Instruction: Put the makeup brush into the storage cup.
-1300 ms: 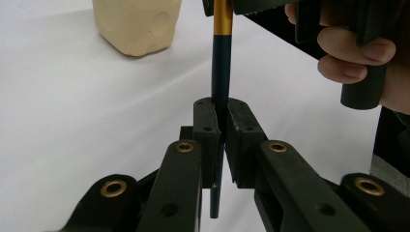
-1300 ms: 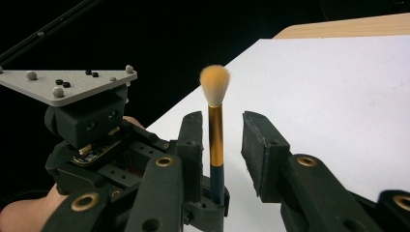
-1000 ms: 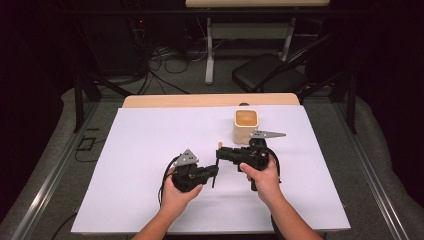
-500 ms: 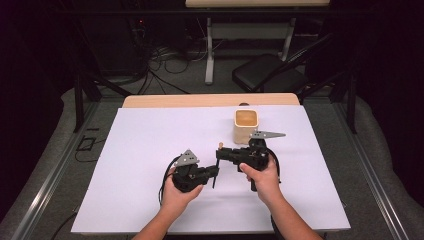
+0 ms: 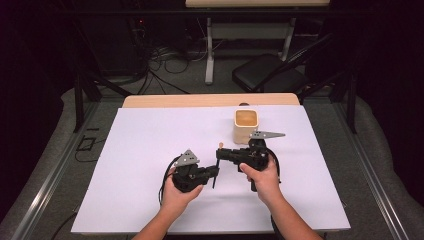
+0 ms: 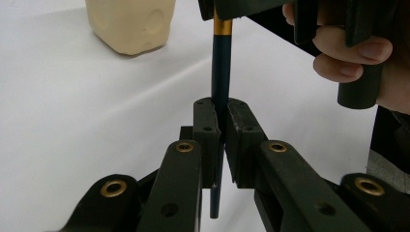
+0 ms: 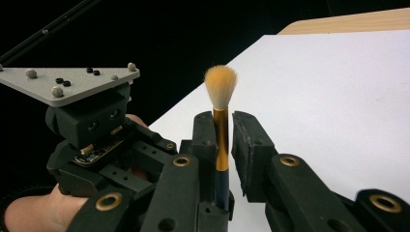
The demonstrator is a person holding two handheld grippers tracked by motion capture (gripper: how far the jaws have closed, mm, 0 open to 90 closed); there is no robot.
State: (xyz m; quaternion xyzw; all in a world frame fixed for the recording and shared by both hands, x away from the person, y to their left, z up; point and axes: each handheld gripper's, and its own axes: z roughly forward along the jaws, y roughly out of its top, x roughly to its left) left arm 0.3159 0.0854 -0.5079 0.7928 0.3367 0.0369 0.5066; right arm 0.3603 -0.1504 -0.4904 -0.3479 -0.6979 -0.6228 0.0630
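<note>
A thin paintbrush (image 5: 217, 167) with a dark handle, gold ferrule and pale orange bristles (image 7: 220, 86) stands upright between my two grippers above the white sheet. My left gripper (image 5: 215, 174) is shut on the lower handle (image 6: 221, 77), its pads (image 6: 207, 123) pressing both sides. My right gripper (image 5: 223, 152) reaches in from the right at the ferrule. Its jaws have just been closing around the brush. One pad (image 7: 204, 137) touches the ferrule, and a narrow gap still shows at the other pad (image 7: 249, 140).
A cream square cup (image 5: 245, 126) stands open-topped just behind the right gripper, seen again as the cup (image 6: 130, 24) beyond the brush. The white sheet (image 5: 145, 145) covers a wooden table (image 5: 200, 100). A chair and cables lie on the dark floor beyond.
Both hands have kept their places. No clear difference shows in the high view.
</note>
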